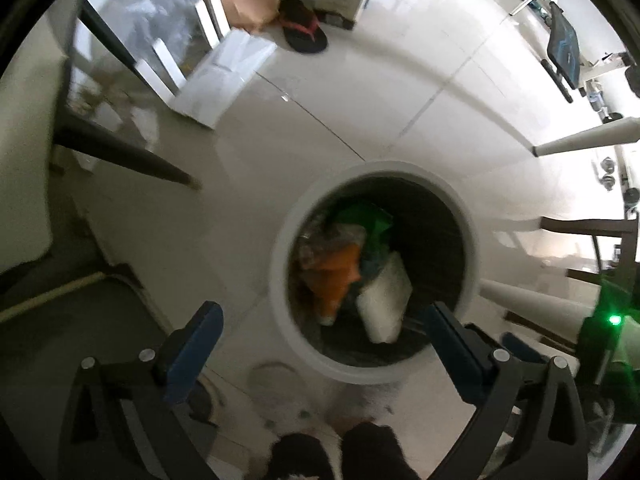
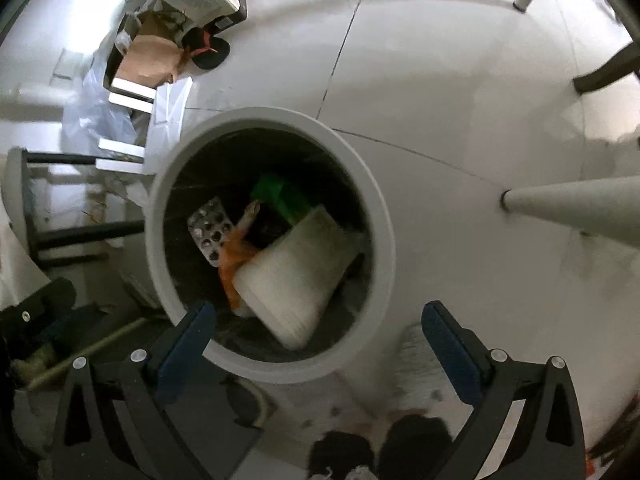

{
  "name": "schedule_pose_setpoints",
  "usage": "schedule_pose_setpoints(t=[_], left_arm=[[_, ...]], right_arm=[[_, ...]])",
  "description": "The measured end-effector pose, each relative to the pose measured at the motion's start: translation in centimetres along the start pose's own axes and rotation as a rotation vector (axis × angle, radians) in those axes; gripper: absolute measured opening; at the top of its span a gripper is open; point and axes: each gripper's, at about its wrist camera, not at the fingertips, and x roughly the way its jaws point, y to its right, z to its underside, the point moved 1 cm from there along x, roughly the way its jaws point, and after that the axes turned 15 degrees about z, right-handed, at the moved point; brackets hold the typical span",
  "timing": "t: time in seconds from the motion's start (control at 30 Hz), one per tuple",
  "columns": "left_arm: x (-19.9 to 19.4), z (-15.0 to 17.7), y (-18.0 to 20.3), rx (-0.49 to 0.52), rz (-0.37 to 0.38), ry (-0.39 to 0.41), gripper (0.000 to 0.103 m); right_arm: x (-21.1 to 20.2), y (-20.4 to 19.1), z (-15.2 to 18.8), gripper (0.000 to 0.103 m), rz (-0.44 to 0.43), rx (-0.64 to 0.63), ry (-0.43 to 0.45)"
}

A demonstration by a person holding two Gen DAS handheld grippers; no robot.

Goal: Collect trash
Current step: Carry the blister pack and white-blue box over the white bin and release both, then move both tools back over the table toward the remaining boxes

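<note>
Below both my grippers, at centre frame, stands the white bin (image 1: 280, 280), with the white foam piece (image 2: 292, 276), orange wrapper (image 1: 336, 276), green scrap (image 2: 280, 196) and blister pack (image 2: 210, 230) lying inside. I judge the drop done; best lift straight up, clear of the rim. My left gripper (image 1: 320, 332) and right gripper (image 2: 316, 328) gape wide, holding and touching nothing.
</note>
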Motion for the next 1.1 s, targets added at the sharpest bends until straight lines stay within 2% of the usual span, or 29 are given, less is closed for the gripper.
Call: schedule_pose_setpoints(t=[0.07,0.2,0.5,0.73,0.87,1.1], left_arm=[[-0.7,0.7,0.3,0.037,-0.061,0.038,0.103],[-1.9,1.9,0.9,0.087,-0.129,0.051,0.103],[-5.5,3.8,2.3,0.112,-0.204,0.039,0.103],[-10.4,5.3,3.8,0.105,-0.208,0.057,0.103],[-14.7,6.3,5.1,0.112,-0.21,0.074,0.103],[-22.7,8.4,7.0,0.114,-0.221,0.085,0.103]], right_arm=[[-0.5,-0.3,0.3,0.103,0.043,-0.02,0.018],[-2.2,-0.4,1.2,0.103,0.111,-0.04,0.052],[-7.9,0.4,3.2,0.103,0.155,-0.055,0.094],[-13.8,1.5,5.6,0.103,0.173,-0.056,0.102],[-18.1,2.0,7.2,0.103,0.163,-0.038,0.095],[-28.4,2.0,10.2,0.103,0.156,-0.048,0.13]])
